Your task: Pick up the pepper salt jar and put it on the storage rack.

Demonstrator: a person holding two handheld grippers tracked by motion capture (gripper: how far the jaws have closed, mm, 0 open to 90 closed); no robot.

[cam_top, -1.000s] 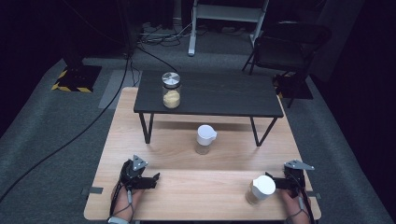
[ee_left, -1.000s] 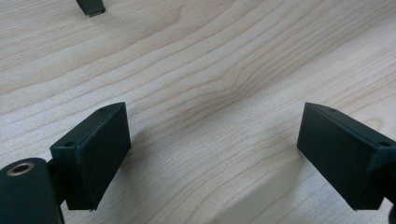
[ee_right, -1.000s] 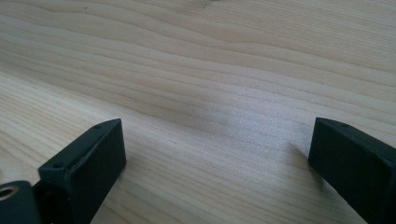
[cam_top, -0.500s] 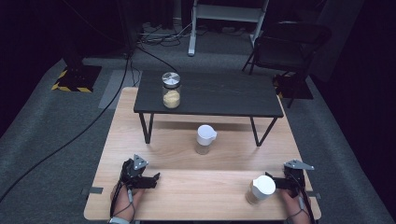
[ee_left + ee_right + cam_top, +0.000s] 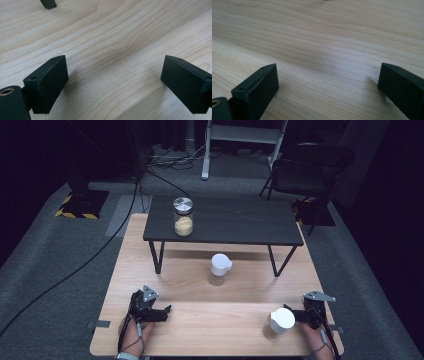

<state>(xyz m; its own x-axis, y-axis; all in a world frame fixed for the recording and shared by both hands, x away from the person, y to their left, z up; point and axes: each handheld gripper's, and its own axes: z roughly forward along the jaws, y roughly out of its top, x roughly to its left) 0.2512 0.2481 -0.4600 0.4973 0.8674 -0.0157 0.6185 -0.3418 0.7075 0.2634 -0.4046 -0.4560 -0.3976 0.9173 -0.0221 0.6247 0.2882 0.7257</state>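
High view: nothing is gripped yet, so the work is judged barely begun. Left claw (image 5: 167, 310) is rested on the desk (image 5: 200, 325), well apart from any container. Right claw (image 5: 296, 314) is parked just beside the white-lidded jar (image 5: 278, 323), apparently touching it. A white cup (image 5: 219, 268) and a steel-lidded jar (image 5: 183, 216) on the black shelf (image 5: 240, 222) are left untouched.

Left gripper view: jaws are spread wide, bare wood between.

Right gripper view: jaws are likewise spread, jar not framed.

Matt pale wood table (image 5: 120, 30) with visible grain — jaws matt black, rubbery-looking; jar (image 5: 183, 216) glass, brushed-metal lid.
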